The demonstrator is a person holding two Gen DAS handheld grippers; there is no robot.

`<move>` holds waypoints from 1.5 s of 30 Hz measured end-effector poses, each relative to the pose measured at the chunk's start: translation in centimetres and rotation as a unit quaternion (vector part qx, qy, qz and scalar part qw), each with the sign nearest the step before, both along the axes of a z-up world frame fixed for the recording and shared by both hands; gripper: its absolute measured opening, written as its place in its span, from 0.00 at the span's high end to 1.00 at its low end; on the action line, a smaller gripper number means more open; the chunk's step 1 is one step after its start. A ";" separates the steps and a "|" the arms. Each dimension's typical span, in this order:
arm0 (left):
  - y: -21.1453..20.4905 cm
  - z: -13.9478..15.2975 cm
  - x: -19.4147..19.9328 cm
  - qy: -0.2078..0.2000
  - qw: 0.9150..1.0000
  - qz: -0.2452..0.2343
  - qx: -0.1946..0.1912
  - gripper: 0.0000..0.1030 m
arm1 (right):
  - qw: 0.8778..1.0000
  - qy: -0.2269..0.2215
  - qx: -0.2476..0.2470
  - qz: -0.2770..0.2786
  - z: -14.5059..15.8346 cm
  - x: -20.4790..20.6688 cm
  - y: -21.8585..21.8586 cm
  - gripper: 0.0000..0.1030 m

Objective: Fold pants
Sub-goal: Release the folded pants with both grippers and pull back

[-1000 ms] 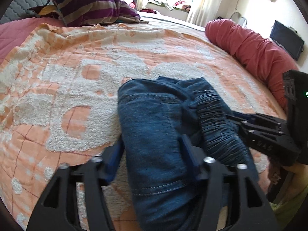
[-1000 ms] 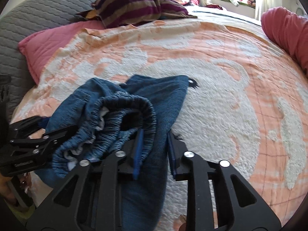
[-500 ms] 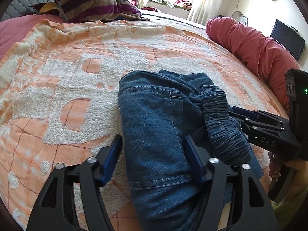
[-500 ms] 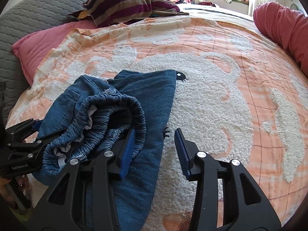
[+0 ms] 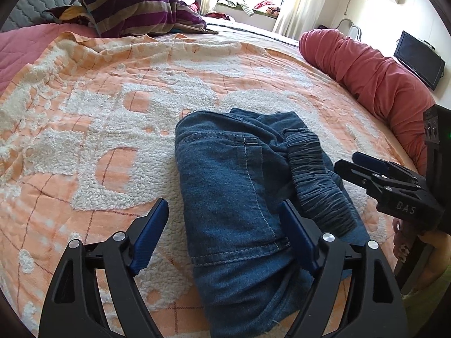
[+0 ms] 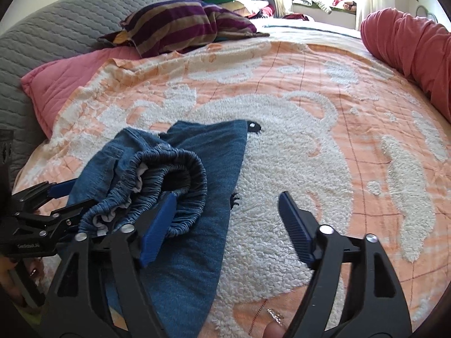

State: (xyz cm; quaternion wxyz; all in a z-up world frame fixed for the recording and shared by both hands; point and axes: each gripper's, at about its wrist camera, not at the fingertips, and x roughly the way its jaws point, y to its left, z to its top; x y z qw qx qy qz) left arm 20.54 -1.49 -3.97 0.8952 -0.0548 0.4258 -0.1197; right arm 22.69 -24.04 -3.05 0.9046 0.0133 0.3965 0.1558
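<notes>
Folded jeans (image 5: 234, 197) sit bottom center of the frame on the orange bedspread (image 5: 84, 129); left claw (image 5: 222, 236) spread wide around them, right claw (image 6: 228, 225) spread too, gripping nothing

Between the left gripper's (image 5: 222, 233) wide-spread matt black plastic fingers lie blue denim pants (image 5: 234, 197), a matt cloth with pale stitching and a ribbed, gathered elastic waistband (image 6: 180, 180). Both grippers carry ridged blue pads (image 6: 296, 225) and shiny metal screws (image 5: 327, 237). Ahead of the right gripper (image 6: 228, 219) spreads an orange blanket (image 6: 324, 118) with nubbly white fleece patches, then a quilted grey headboard (image 6: 56, 36).
</notes>
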 end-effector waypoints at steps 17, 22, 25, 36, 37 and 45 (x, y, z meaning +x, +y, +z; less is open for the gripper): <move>0.8 4.7 -4.2 -0.057 0.998 0.015 0.007 0.04 | 0.995 -0.098 0.024 -0.021 5.4 -4.4 -0.9 0.09; 1.0 5.5 -6.7 -0.062 0.998 0.017 0.001 0.04 | 0.992 -0.125 0.019 -0.012 6.7 -7.5 -0.6 0.09; 1.1 5.6 -8.1 -0.059 0.998 0.020 0.011 0.04 | 0.991 -0.130 0.011 -0.004 7.1 -9.5 -0.1 0.09; 1.6 4.4 -12.6 -0.040 0.998 0.034 0.018 0.04 | 0.991 -0.130 0.010 0.015 8.1 -14.0 0.7 0.09; 1.6 4.2 -12.9 -0.038 0.999 0.033 0.018 0.04 | 0.991 -0.131 0.008 0.016 8.1 -14.3 0.7 0.09; 1.9 3.4 -15.0 -0.029 0.999 0.032 0.028 0.04 | 0.992 -0.124 -0.005 0.011 7.1 -16.8 0.4 0.09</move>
